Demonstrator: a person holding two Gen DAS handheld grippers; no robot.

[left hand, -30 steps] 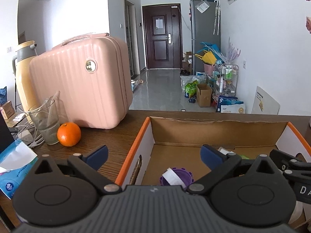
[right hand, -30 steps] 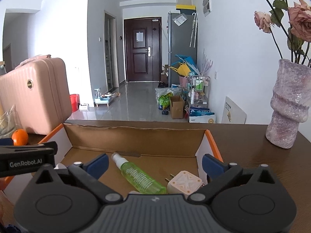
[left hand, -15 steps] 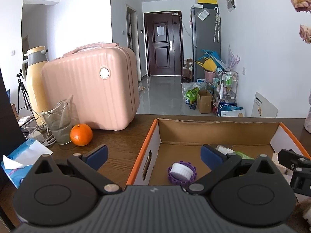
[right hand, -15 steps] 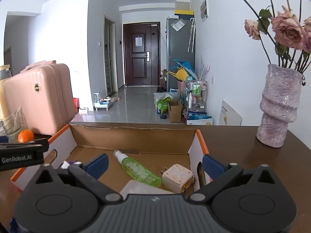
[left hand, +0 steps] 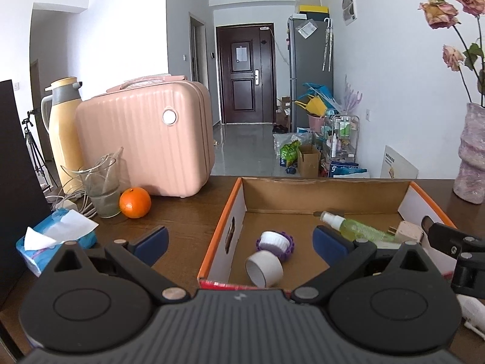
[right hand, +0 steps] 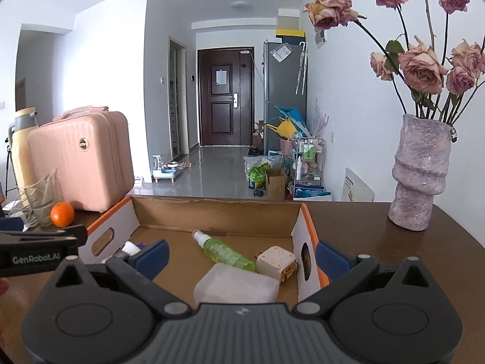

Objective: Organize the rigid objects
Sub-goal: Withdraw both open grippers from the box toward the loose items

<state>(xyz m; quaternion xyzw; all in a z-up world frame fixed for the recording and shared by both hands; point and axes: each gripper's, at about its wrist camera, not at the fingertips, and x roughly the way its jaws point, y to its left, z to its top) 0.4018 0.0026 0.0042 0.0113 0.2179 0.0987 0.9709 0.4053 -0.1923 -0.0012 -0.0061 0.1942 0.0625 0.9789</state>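
Dark wood runs under everything I am working over, and on that desk (left hand: 188,212) sits the cardboard box (left hand: 321,194) with orange edges that takes the rigid items. Over the last second both my cameras have risen and drawn back from it, so I now see the whole floor of the box instead of just its far wall. A white tape roll (left hand: 263,268) lies on its side near the front wall, touching the purple-rimmed cap (left hand: 275,242) behind it; a second ago I saw only the cap there. To the right lie the green spray bottle (right hand: 225,251), the pink plug adapter (right hand: 275,262) and a frosted plastic case (right hand: 236,285).

My left hand-held gripper (left hand: 239,239) has its fingers spread wide with nothing between them, and the right hand-held gripper (right hand: 241,256) is likewise spread and empty. I judge the roll has just been dropped in and both hands are backing off.

Outside the box, the orange (left hand: 135,202) stays beside the glass (left hand: 101,186), with the pink suitcase (left hand: 145,136) behind.
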